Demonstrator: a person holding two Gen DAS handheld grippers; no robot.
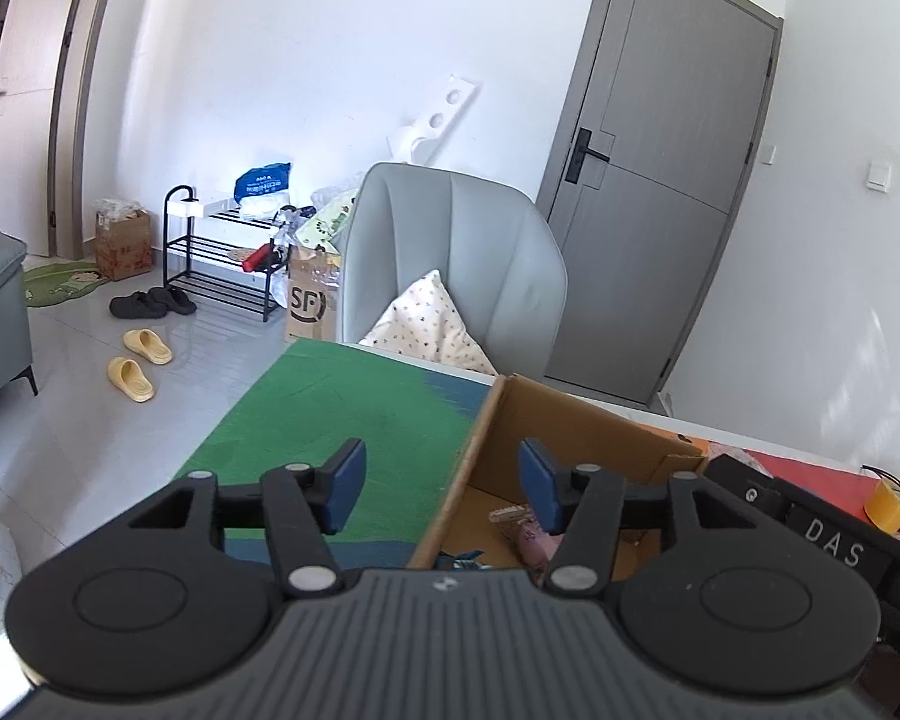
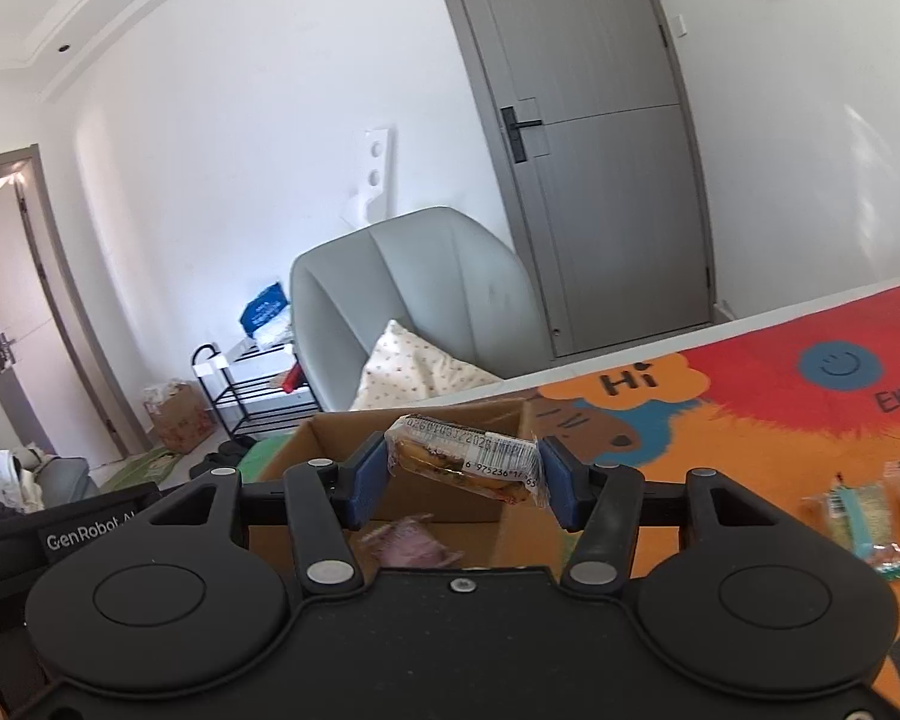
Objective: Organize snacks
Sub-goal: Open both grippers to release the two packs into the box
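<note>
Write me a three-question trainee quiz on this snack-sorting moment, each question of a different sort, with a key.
1. True or false: the left gripper holds a snack.
2. Multiple choice: what is between the right gripper pads? A) a wrapped snack with a barcode B) a yellow tape roll C) a slipper
3. Short answer: what already lies inside the cardboard box?

Key:
1. False; its jaws are open with nothing between them, over the box's left wall.
2. A; the wrapped snack spans the gap between the pads, above the box.
3. A pink wrapped snack on the box floor; something bluish at the near edge is too hidden to name.
</note>
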